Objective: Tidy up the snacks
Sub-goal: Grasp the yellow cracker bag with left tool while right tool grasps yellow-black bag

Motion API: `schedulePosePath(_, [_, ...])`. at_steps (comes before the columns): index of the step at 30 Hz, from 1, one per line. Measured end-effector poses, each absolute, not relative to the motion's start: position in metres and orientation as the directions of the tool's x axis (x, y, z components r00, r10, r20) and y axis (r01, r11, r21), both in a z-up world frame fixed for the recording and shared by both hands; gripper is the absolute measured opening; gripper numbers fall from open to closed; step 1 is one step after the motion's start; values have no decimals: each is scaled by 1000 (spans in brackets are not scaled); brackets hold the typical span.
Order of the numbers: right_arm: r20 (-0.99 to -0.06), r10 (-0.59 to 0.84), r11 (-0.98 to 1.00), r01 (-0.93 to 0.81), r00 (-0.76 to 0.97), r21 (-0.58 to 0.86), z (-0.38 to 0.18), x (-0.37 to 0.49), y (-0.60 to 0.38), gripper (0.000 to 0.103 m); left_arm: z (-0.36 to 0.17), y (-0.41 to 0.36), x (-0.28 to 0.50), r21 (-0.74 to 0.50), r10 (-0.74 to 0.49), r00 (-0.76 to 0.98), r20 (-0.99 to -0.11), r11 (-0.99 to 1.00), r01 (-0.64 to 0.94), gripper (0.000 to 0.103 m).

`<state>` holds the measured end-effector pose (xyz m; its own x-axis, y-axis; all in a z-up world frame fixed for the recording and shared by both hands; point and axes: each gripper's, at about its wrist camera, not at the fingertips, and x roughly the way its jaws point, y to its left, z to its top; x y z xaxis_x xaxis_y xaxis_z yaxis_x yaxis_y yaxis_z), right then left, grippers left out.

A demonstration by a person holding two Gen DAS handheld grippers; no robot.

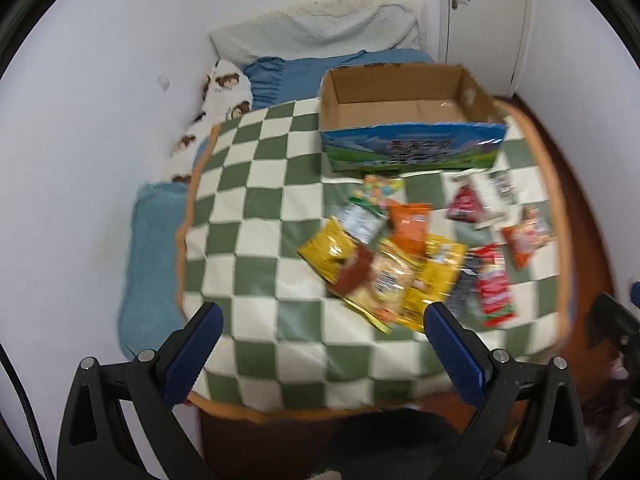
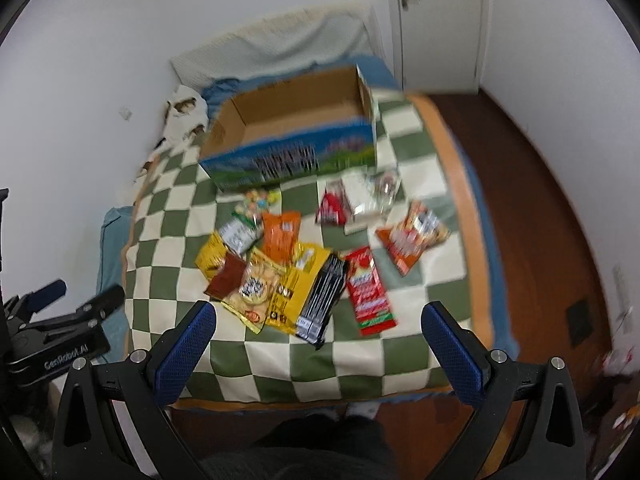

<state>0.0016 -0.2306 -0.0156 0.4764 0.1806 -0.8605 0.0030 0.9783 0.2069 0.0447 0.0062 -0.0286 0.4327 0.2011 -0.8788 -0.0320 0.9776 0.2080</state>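
Both tongs are seen spread wide with nothing between them — the left tongs at the bottom of the left wrist view, the right tongs at the bottom of the right wrist view, each held above the near edge of the bed. Just beyond them, in the centre of both frames, the snack packets are heaped loosely on the checkered blanket, with a red packet and an orange-red bag lying apart toward the right. Further up, the cardboard box stands open and apparently empty. The packets are judged light, crinkly and slippery — and crushable, so a crimped edge or corner would best be pinched, not the puffed middle. The pictures are blurred, so labels cannot be read.
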Motion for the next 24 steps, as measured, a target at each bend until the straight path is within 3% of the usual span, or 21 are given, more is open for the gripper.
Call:
schedulePosePath(5, [-902, 224, 956, 97, 369, 277, -103, 43, -219, 103, -98, 13, 90, 382, 325, 400, -857, 922, 69, 103])
schedulePosePath(13, [-941, 243, 908, 287, 237, 306, -242, 109, -186, 100, -194, 10, 133, 493, 410, 336, -848, 843, 216, 103])
schedulePosePath(19, [-968, 170, 915, 335, 187, 225, -297, 131, -156, 96, -235, 13, 146, 502, 431, 286, -856, 824, 262, 103])
schedulePosePath(24, [-965, 189, 935, 268, 180, 233, -296, 125, -160, 88, -239, 5, 143, 431, 361, 262, -895, 851, 298, 103])
